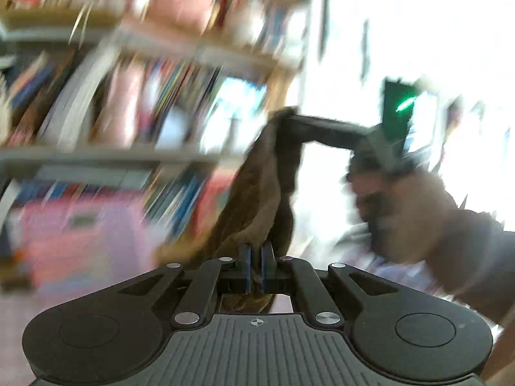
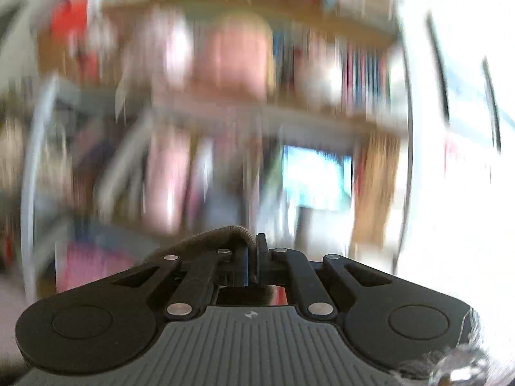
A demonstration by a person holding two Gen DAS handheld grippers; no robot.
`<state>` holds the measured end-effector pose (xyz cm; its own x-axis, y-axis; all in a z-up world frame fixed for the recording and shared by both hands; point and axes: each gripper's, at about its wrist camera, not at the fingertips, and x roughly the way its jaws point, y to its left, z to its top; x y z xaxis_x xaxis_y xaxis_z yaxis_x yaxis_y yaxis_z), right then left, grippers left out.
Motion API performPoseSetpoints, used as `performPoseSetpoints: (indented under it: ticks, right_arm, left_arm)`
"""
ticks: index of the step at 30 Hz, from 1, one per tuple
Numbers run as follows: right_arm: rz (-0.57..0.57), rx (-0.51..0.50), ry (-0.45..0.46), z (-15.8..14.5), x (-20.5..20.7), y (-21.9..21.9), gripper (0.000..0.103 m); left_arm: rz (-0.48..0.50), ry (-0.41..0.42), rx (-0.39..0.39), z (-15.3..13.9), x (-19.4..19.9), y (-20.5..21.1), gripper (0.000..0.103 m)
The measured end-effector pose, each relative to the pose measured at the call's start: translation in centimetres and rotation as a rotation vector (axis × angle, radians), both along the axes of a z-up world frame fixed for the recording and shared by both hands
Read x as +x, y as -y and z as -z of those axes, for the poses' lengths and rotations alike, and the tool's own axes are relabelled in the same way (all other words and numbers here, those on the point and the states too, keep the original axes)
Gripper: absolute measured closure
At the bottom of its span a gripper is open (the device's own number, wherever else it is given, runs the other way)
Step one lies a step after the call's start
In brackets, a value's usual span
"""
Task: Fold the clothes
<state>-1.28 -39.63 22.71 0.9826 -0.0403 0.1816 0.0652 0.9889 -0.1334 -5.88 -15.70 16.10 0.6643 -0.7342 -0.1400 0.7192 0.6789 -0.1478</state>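
Left gripper [image 1: 256, 265]: blue-edged fingers [image 1: 246, 268] pinched nearly together on a fold of brown cloth [image 1: 257, 189], fabric squeezed in the thin gap. Cloth held in the air, rising from the left grip toward 1 o'clock, up to the right gripper [image 1: 289, 116], whose dark fingers meet it at the top edge. Clamped there too, by the look of it. Right hand [image 1: 405, 206] blurred at 3 o'clock behind that gripper's body.

Right wrist view: right gripper [image 2: 252, 259] closed tight on a hemmed edge of the brown cloth [image 2: 219, 238], cloth bunched at 11 o'clock from the fingertips and draping off to the left side of the frame.

Background badly smeared in both views. Bookshelf [image 1: 135, 96] with coloured spines from 9 to 12 o'clock; overexposed bright window [image 1: 418, 32] at 1 to 2 o'clock.
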Motion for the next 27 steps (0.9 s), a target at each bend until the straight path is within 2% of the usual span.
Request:
performPoseSetpoints:
  ticks: [1, 3, 5, 6, 9, 12, 14, 16, 19, 27]
  right_arm:
    - [-0.033, -0.005, 0.056, -1.7, -0.2, -0.8, 0.099]
    - [-0.110, -0.011, 0.088, -3.6, 0.2, -2.2, 0.099]
    - [-0.202, -0.019, 0.039, -4.1, 1.4, -4.5, 0.099]
    - [-0.237, -0.021, -0.012, -3.6, 2.3, -5.7, 0.099]
    - [-0.344, -0.031, -0.267, 0.7, 6.2, -10.1, 0.099]
    - [-0.394, -0.042, -0.572, 8.2, 9.7, -15.2, 0.099]
    - [-0.407, -0.076, -0.761, 13.9, 11.0, -18.5, 0.099]
    - [-0.429, -0.115, -0.857, 17.6, 10.9, -21.4, 0.099]
    - [-0.465, -0.167, -0.872, 18.9, 10.3, -25.3, 0.099]
    - [-0.619, -0.268, -0.812, 17.0, 13.0, -35.2, 0.098]
  left_arm:
    - [0.026, 0.025, -0.058, -0.9, -0.5, -0.7, 0.098]
    - [0.046, 0.033, -0.157, -2.1, -1.1, -2.5, 0.099]
    - [0.026, 0.006, -0.213, -1.9, -1.2, -4.4, 0.099]
    - [-0.008, -0.024, -0.207, -1.1, -1.1, -5.2, 0.099]
    - [-0.129, -0.146, -0.168, 2.3, -0.4, -7.8, 0.101]
    - [-0.296, -0.359, -0.122, 8.4, 0.7, -11.4, 0.102]
    - [-0.408, -0.464, -0.088, 11.9, 0.7, -13.9, 0.103]
    - [-0.505, -0.552, -0.047, 14.7, 0.5, -16.2, 0.103]
    - [-0.576, -0.596, 0.011, 16.0, -0.1, -18.8, 0.103]
    - [-0.606, -0.584, -0.011, 15.4, -0.6, -22.8, 0.100]
